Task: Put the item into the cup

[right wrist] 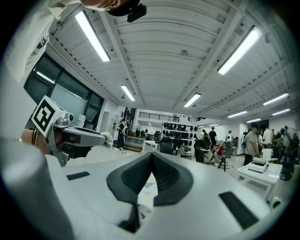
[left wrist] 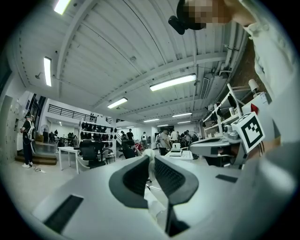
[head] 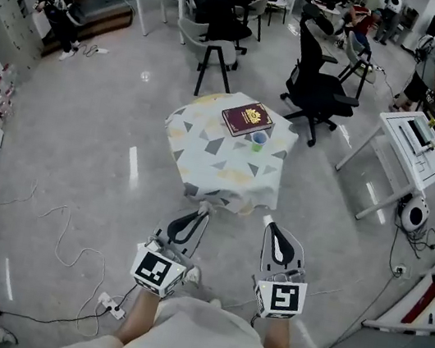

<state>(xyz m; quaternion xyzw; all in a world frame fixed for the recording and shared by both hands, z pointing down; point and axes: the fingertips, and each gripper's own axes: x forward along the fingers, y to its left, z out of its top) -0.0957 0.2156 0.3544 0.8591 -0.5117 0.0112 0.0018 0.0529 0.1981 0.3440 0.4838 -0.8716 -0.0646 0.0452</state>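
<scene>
Left gripper [head: 204,209]: jaws narrow, nipped on a small white item [left wrist: 149,153] at the tips; held low, close to the person's body.
Right gripper [head: 268,220]: jaws together, nothing between them; beside the left, at its 3 o'clock.
Cup [head: 258,140]: upright on the cloth-covered table [head: 203,158], at 12 o'clock from both grippers, well apart from them.
Red book [head: 246,118]: flat, at the cup's 11 o'clock, just beside it.

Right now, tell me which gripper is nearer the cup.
Right, by a little. The right gripper hangs short of the table, almost in line with the cup; the left gripper is level but farther aside.
</scene>
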